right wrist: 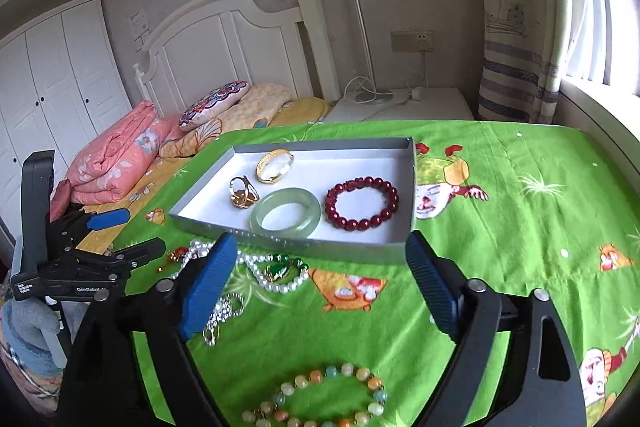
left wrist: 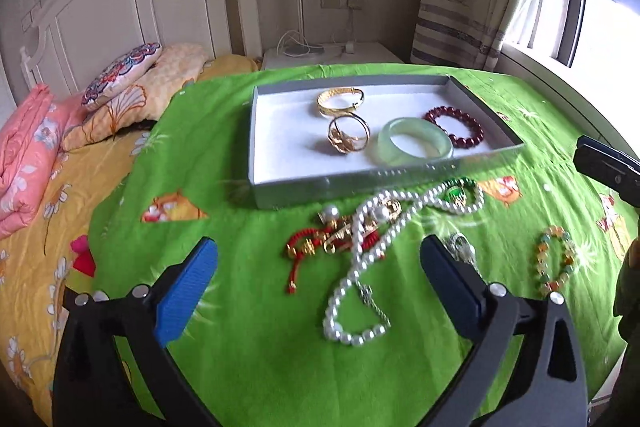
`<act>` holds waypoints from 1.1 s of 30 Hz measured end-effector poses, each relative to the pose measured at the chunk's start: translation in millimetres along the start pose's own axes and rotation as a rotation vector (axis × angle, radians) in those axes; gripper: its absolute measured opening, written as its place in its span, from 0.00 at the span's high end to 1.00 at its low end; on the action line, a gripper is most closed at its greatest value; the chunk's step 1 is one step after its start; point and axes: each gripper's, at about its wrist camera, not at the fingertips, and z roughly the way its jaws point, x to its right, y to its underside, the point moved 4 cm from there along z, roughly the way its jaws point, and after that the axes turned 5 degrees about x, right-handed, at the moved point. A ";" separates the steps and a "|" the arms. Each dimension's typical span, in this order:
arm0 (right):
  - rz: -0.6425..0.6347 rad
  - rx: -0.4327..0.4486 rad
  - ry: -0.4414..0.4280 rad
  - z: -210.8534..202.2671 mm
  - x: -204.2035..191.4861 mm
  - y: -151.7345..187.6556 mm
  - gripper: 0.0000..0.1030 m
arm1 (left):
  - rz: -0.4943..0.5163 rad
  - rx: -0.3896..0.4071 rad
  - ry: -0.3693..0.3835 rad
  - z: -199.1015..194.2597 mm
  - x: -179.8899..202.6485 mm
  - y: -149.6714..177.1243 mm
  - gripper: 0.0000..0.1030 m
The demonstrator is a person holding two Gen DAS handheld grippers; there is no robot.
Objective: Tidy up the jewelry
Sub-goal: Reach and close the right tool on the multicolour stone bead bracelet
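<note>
The left gripper (left wrist: 318, 281) tilts downward, its blue fingers (left wrist: 186, 289) spread wide and empty. The right gripper (right wrist: 320, 281) likewise gapes, holding nothing.

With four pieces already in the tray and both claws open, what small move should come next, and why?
Probably lower the left claw onto the pearl necklace. Its jaws stand wide and empty, with the tangled pile on the green cloth right between them. The tray already holds four bangles and bracelets, while the right claw, also open, hangs nearer the pastel bead bracelet.

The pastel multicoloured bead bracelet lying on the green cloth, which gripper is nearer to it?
Right. The right gripper hangs just above the bracelet; the left gripper is off to its side, over the pearls.
</note>
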 end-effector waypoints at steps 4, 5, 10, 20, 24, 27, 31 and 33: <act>0.016 -0.006 0.040 -20.5 6.4 15.7 0.16 | -0.037 -0.013 0.061 -8.4 2.7 24.8 0.03; 0.025 -0.009 0.050 -25.1 8.5 19.4 0.16 | -0.041 -0.012 0.074 -9.3 3.4 28.9 0.03; 0.081 -0.074 0.137 -32.9 22.5 41.7 0.16 | -0.092 -0.050 0.103 0.0 -2.7 41.5 0.03; 0.188 -0.204 0.212 -33.5 29.6 75.4 0.16 | -0.215 -0.042 0.170 2.8 -23.5 39.3 0.03; 0.093 -0.280 0.230 -23.0 2.3 89.4 0.16 | -0.221 -0.032 0.175 0.6 -24.4 39.0 0.03; 0.023 -0.314 0.210 -16.1 -16.5 94.9 0.16 | -0.224 -0.030 0.182 0.3 -25.1 39.1 0.03; -0.025 -0.350 0.187 -3.9 -35.7 97.3 0.16 | -0.222 -0.018 0.189 -2.2 -24.9 39.4 0.03; -0.040 -0.354 0.187 3.9 -41.1 92.7 0.17 | -0.223 -0.014 0.193 -2.8 -24.6 39.4 0.03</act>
